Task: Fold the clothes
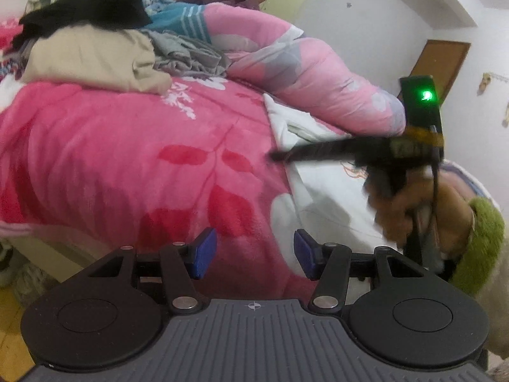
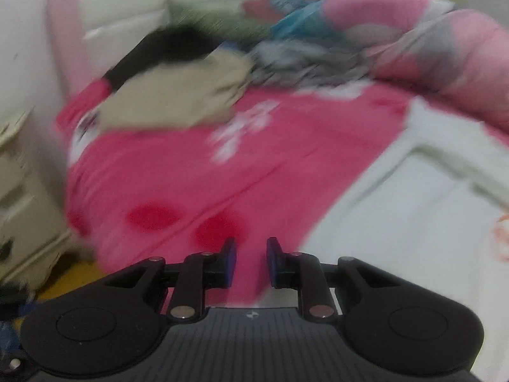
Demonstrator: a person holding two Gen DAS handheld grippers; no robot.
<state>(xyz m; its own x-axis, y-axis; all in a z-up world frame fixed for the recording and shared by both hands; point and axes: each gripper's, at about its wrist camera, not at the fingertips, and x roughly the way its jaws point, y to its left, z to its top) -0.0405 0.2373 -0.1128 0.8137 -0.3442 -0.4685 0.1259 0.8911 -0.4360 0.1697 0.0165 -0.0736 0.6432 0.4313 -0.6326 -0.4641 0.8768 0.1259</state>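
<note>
no garment is held: left hand-held gripper (image 1: 254,253) and right hand-held gripper (image 2: 251,262) gape empty over the pink floral fleece blanket (image 1: 127,159). a rumpled beige garment (image 1: 92,60), black garment (image 1: 86,9) and crumpled grey garment (image 1: 187,54) are heaped behind, seemingly unfolded.

The pink blanket (image 1: 127,159) looks like plush, fuzzy fleece. The beige garment (image 1: 95,60) is smooth matt cloth, the grey one (image 1: 187,54) thin and crumpled. The left gripper (image 1: 254,254) is matt black plastic with 2 blue rubbery pads (image 1: 203,251).
</note>
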